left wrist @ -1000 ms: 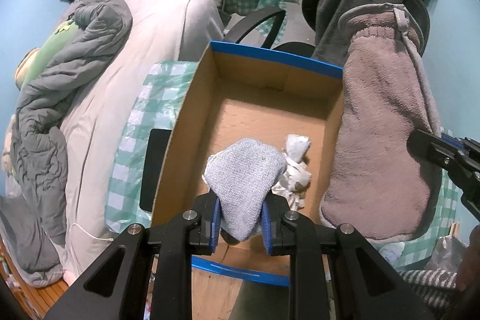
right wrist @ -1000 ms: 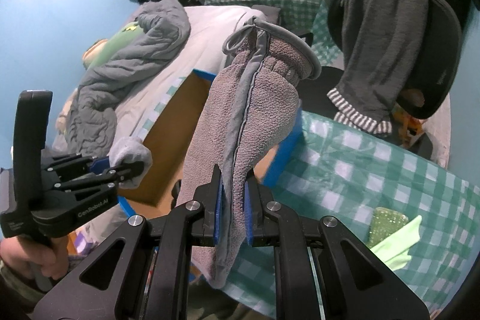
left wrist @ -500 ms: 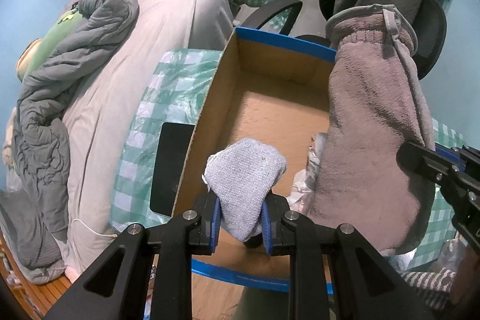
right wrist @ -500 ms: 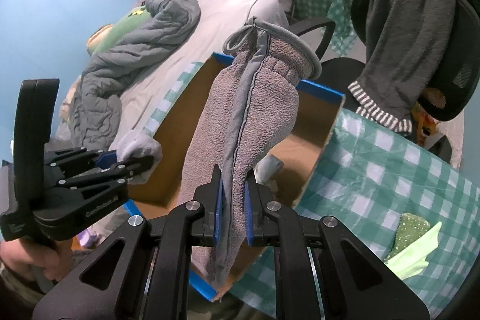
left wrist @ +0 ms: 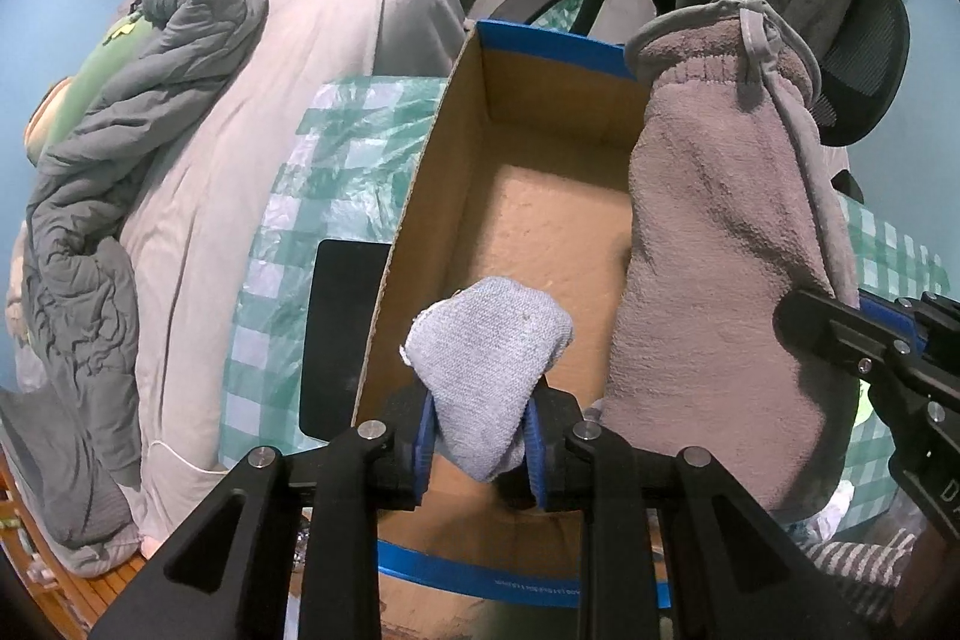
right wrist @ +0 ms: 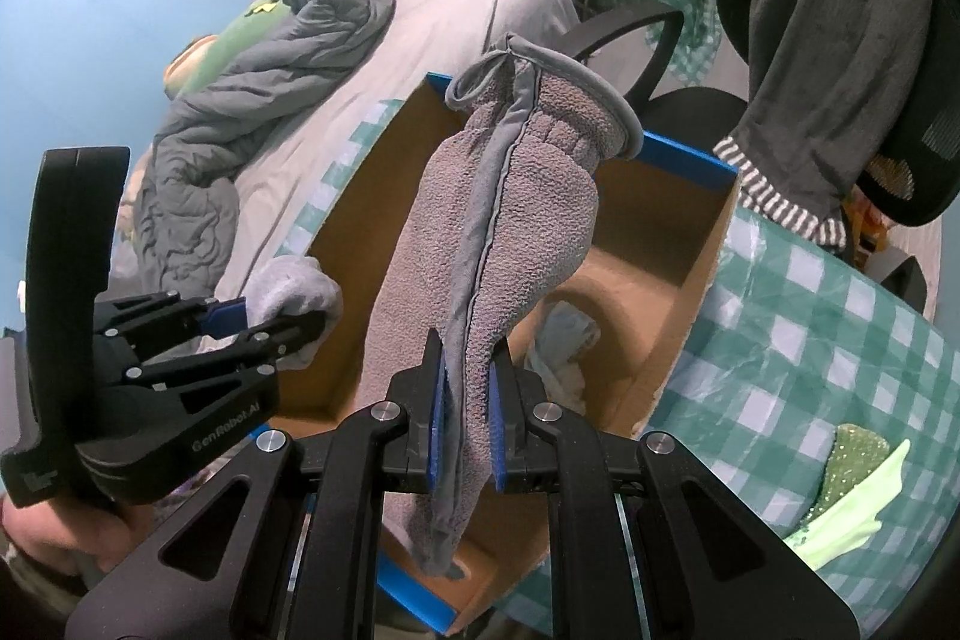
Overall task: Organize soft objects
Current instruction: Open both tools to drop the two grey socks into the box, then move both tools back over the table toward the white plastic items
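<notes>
We have the long brown-grey fleece mitt (right wrist: 498, 244) pinched in the right gripper (right wrist: 467, 424), hanging over the open blue-rimmed cardboard box (left wrist: 420, 196), not yet let go. Our left gripper (left wrist: 480, 439) is clamped on a small light-grey knitted cloth (left wrist: 489, 346) above the box's near end. Inside we can make out one pale crumpled rag (right wrist: 564, 340), possibly more beneath the mitt. On the green checked tablecloth (right wrist: 810, 316), a glittery green item (right wrist: 852, 466) waits, so we judge the sorting partway done.

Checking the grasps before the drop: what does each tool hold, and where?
Left tool: light grey cloth, by its lower end. Right tool: brown fleece mitt, near its lower end.
</notes>
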A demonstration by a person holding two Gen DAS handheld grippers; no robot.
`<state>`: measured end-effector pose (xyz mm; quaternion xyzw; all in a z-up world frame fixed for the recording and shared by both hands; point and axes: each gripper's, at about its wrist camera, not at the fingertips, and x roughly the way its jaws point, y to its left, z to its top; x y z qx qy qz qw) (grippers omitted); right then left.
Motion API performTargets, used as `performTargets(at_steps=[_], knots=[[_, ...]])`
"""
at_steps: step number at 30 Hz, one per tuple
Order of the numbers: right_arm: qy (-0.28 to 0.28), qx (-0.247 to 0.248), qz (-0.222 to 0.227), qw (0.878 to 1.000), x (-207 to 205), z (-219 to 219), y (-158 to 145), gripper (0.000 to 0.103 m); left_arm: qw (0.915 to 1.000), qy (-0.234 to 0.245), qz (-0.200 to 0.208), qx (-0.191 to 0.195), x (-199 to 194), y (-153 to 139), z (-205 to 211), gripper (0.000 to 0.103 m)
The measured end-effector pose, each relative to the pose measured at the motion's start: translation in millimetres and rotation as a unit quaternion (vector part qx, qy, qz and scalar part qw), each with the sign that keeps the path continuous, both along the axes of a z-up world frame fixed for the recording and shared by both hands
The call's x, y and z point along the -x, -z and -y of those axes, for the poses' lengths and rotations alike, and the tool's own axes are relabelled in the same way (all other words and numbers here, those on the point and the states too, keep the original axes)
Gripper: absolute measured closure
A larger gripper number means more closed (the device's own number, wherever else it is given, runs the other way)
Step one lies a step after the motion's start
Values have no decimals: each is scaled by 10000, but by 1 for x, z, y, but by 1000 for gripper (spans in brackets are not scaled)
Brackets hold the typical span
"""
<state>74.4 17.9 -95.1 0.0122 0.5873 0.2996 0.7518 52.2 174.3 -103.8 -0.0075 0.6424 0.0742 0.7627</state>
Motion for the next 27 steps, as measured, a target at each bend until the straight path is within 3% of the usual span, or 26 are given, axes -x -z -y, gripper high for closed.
performTargets(at_steps=[4, 8, 11, 12, 22, 27], knots=[[-15, 1, -149, 9999, -2, -3, 4, 88, 10000, 11, -60, -43, -2, 2, 1, 74], [6, 1, -190, 9998, -1, -3, 5, 78, 9999, 53, -13, -144, -2, -2, 4, 61], [63, 99, -56, 9999, 1, -1, 1, 55, 9999, 50, 8, -156, -1, -4, 5, 57], [86, 113, -26, 9999, 1, 0, 0, 52, 9999, 51, 21, -161, -1, -6, 5, 56], [399, 138, -6, 9991, 1, 25, -11, 45, 9993, 236, 121, -247, 5, -19, 20, 40], [596, 135, 9, 9981, 5, 43, -17, 43, 9991, 338, 90, -253, 7, -21, 33, 38]])
